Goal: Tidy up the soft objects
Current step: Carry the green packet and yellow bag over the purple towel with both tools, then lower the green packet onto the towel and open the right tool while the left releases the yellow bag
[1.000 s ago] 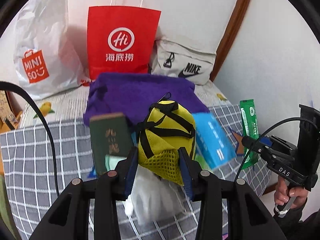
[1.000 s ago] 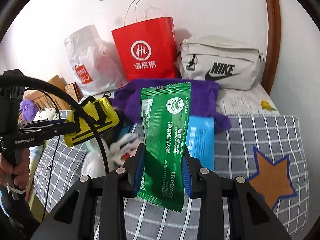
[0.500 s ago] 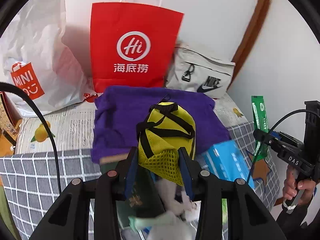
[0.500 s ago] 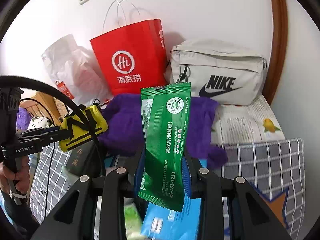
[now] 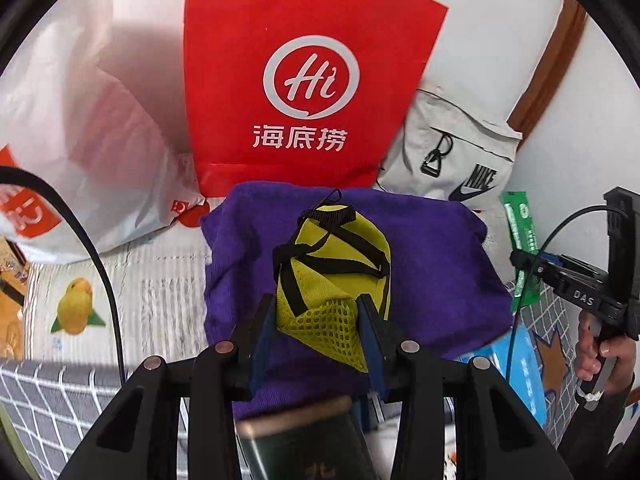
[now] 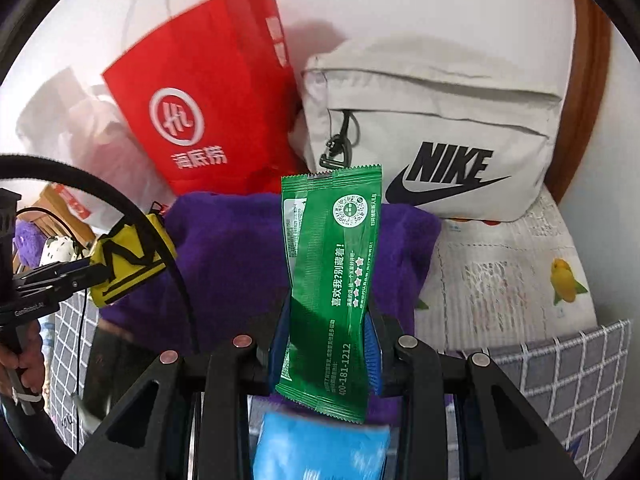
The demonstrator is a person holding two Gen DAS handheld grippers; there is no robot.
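Observation:
My left gripper (image 5: 318, 328) is shut on a yellow mesh pouch with black straps (image 5: 332, 264), held above a purple towel (image 5: 432, 264). My right gripper (image 6: 326, 336) is shut on a green snack packet (image 6: 334, 280), held upright over the same purple towel (image 6: 232, 256). The pouch also shows at the left of the right wrist view (image 6: 128, 260), and the packet at the right of the left wrist view (image 5: 522, 248). A red paper bag (image 5: 304, 80) and a grey Nike bag (image 6: 436, 128) stand behind the towel.
A white Miniso plastic bag (image 5: 80, 152) stands at the back left. A blue packet (image 6: 320, 448) and a dark green booklet (image 5: 304, 444) lie on the grey checked cloth (image 6: 568, 376) near me. A lemon-print sheet (image 5: 132, 288) covers the back. A wooden door frame (image 5: 548, 52) rises on the right.
Both grippers have moved forward toward the bags at the wall, each still holding its item. The red bag and the Nike bag now look much larger.

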